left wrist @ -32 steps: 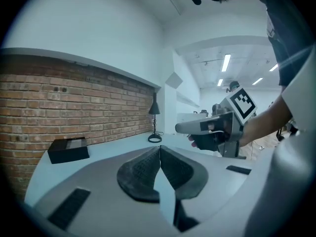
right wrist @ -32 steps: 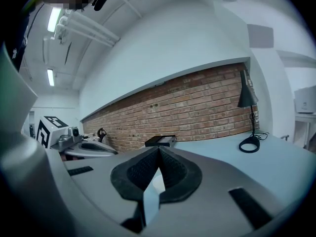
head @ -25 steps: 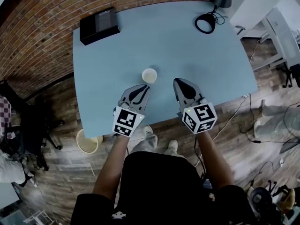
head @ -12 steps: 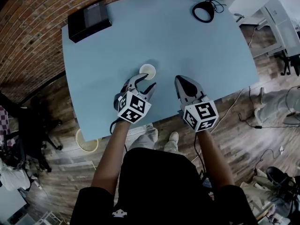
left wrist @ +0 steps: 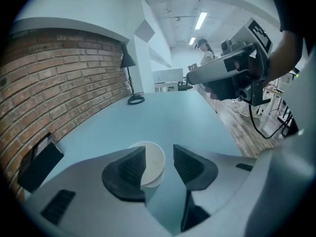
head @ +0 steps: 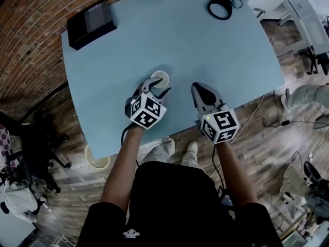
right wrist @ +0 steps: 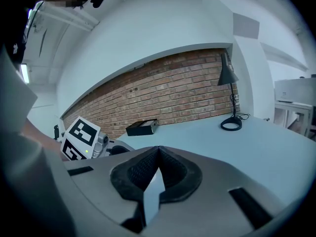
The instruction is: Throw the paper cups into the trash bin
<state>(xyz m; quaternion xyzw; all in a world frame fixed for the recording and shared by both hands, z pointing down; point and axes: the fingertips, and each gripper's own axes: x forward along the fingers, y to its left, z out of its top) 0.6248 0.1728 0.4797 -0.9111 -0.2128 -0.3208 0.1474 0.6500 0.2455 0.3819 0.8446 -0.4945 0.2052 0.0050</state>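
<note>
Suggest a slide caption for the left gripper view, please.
Left gripper, jaws opening, with a paper cup between them on the blue table.

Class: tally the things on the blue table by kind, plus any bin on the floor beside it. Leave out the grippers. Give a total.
Paper cup: 1
Black box: 1
Desk lamp: 1
Trash bin: 1
Total: 4

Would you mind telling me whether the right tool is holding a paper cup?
No, the right tool is shut, with nothing between its jaws.
</note>
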